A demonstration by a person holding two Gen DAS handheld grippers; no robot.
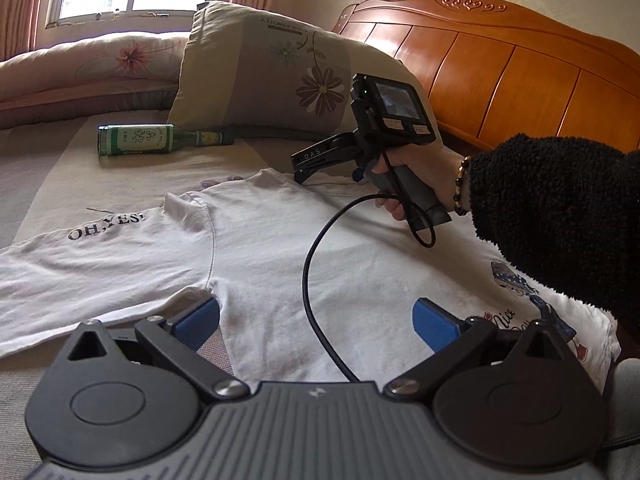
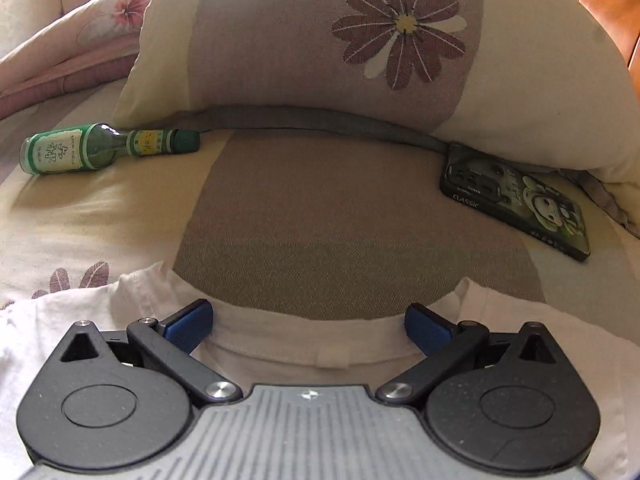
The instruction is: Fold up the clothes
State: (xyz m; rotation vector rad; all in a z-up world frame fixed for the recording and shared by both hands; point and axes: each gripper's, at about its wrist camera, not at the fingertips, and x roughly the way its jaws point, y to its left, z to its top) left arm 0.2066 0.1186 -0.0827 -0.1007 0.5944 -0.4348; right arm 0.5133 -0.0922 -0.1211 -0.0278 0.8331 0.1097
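White tee [image 1: 280, 240] is lying spread flat on the bed [image 2: 340, 208], long axis running from the collar [image 2: 316, 344] toward the hem. Right tool [image 2: 308, 326] sits right at the collar, blue pads wide apart and empty. Left tool [image 1: 316, 322] is down by the side under the sleeve [image 1: 80, 264], also spread apart, so the right one's nearer the neckline.

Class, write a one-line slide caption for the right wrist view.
Open right gripper poised over a white T-shirt's collar, with a green bottle, phone and flowered pillow beyond.
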